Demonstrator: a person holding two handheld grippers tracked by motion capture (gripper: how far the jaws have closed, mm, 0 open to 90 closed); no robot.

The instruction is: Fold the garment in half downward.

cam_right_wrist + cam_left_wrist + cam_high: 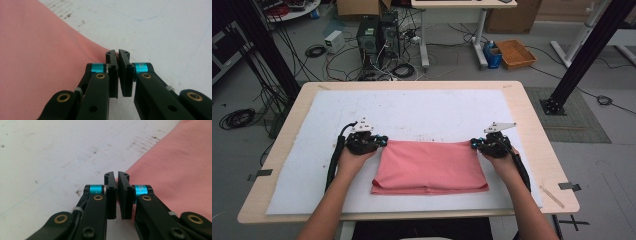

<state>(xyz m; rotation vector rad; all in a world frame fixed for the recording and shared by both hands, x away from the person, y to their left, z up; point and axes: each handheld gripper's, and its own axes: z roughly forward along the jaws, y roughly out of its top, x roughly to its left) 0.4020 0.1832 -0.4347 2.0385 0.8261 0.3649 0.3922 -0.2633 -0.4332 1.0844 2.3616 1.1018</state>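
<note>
**At the far corners of the cloth: how we make this fold go cleanly**

On the white mat [412, 112] that covers the counter [532, 130], the pink cloth [429, 167] lies flat and already doubled, its thick folded edge toward us and its thinner edge away from us. We have one pair of tongs at each far corner. The left tongs [379, 142] are pressed together at the far left corner, and in the left gripper view [117, 178] a sliver of pink shows pinched between the pads. The right tongs [476, 144] are likewise together on the far right corner; the right gripper view [117, 56] shows the cloth's edge running right into the closed pads.

We judge the step to be lifting this far edge and carrying it over for another fold. To do it well, we first check that both pinches hold all the layers, not just the top one; the pictures do not let us tell how many are caught. Then we raise both hands evenly and at the same pace, keeping the edge taut between them so it does not sag in the middle. We bring the corners straight toward the near edge, line them up with the near corners, and let go only once the cloth rests flat.
</note>
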